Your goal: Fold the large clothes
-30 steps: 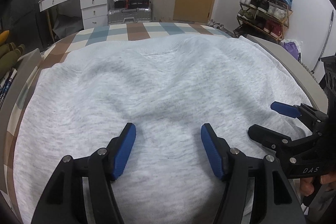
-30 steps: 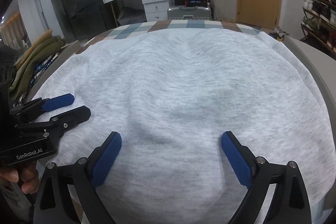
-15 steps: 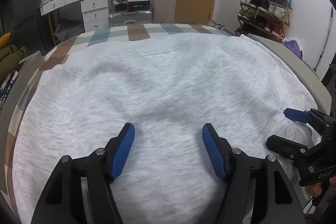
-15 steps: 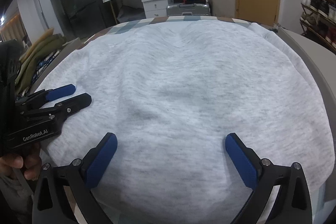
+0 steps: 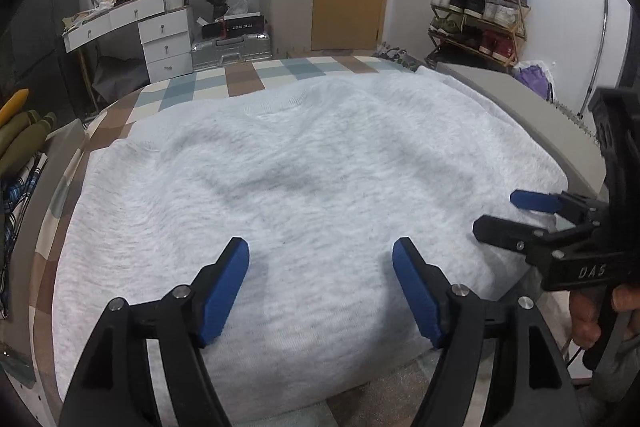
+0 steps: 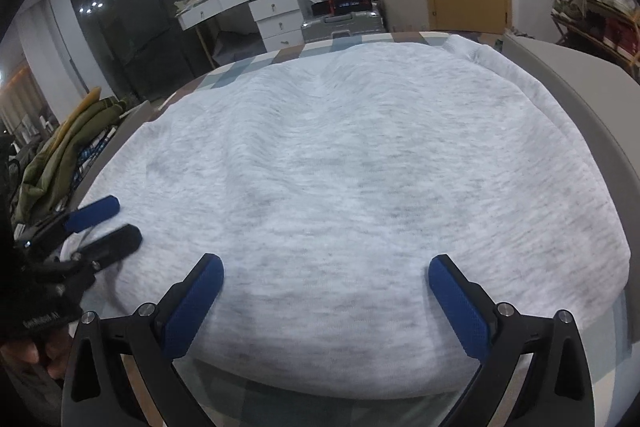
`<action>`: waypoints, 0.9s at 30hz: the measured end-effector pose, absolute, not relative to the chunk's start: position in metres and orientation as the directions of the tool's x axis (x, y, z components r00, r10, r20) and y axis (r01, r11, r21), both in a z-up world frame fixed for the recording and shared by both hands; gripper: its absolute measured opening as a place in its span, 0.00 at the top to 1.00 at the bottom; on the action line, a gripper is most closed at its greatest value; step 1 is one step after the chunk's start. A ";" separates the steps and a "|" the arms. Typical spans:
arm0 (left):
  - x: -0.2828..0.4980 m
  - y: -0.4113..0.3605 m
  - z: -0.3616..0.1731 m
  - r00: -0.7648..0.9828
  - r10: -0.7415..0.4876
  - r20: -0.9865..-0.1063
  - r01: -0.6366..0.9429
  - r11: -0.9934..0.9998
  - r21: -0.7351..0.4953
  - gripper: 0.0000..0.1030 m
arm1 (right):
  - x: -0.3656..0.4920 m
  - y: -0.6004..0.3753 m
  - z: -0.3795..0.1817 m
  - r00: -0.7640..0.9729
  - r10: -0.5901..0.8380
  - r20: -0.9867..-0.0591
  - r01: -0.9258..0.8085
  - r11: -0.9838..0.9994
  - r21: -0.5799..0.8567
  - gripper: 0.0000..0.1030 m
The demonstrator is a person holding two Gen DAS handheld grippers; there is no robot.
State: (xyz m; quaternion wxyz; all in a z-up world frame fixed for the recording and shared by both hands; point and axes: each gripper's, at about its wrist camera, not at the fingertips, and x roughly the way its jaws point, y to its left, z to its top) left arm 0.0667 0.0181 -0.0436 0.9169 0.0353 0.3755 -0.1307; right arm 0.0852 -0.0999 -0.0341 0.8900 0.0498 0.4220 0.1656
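A large light grey sweatshirt lies spread flat over a checked cloth on the table, its near fold edge close to me. My left gripper hovers over the near part of the garment; its jaws are opening and nothing is between them. My right gripper stands wide open above the near edge, with only cloth beneath it. Each gripper shows in the other's view: the right gripper at the garment's right edge, the left gripper at its left edge.
The checked tablecloth shows beyond the garment. Olive folded clothes lie to the left, a grey panel runs along the right. Behind stand a white desk with drawers, a silver case, a door and a shoe rack.
Both grippers have drawn back toward the near edge of the sweatshirt. The left gripper's jaws have spread wider; the right gripper's opened slightly more.
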 end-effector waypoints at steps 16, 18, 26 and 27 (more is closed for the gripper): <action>0.066 0.021 -0.055 0.684 -0.246 -0.687 0.280 0.958 -0.064 0.26 | 0.081 -0.096 -0.026 0.600 0.327 -0.730 -0.291 0.939 0.182 0.00; 0.067 0.020 -0.055 0.681 -0.241 -0.691 0.279 0.959 -0.059 0.26 | 0.081 -0.078 -0.035 0.576 0.317 -0.753 -0.315 0.937 0.154 0.00; 0.066 0.020 -0.055 0.679 -0.241 -0.694 0.283 0.957 -0.056 0.26 | 0.088 -0.138 -0.039 0.608 0.249 -0.754 -0.214 0.966 0.146 0.00; 0.066 0.020 -0.055 0.678 -0.240 -0.694 0.283 0.958 -0.055 0.26 | 0.089 -0.149 -0.038 0.612 0.235 -0.755 -0.177 0.971 0.158 0.00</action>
